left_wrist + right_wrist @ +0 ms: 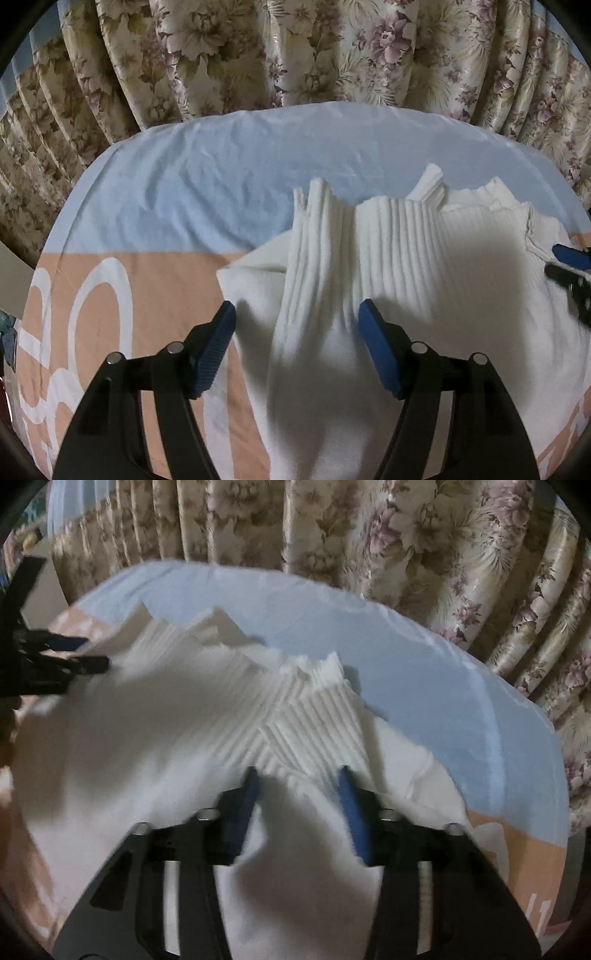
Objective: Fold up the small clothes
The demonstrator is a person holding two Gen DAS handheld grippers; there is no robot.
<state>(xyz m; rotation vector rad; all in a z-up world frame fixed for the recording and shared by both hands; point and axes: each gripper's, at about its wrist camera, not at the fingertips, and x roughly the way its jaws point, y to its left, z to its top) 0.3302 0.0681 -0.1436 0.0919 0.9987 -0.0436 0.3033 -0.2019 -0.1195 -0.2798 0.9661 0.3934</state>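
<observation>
A white ribbed garment (388, 258) lies spread on the cloth-covered table (184, 177), its ribbed cuffs pointing to the far side. My left gripper (297, 312) is open, its blue pads either side of a raised ribbed fold, just above the garment's left part. The right gripper (569, 264) shows at the right edge of this view. In the right wrist view my right gripper (299, 775) is open, with a ridge of the same garment (166, 720) between its pads. The left gripper (85, 653) shows at the far left there.
The table cover is pale blue at the far side (424, 657) and peach with white shapes near me (110, 295). A floral curtain (295, 48) hangs close behind the table's rounded far edge.
</observation>
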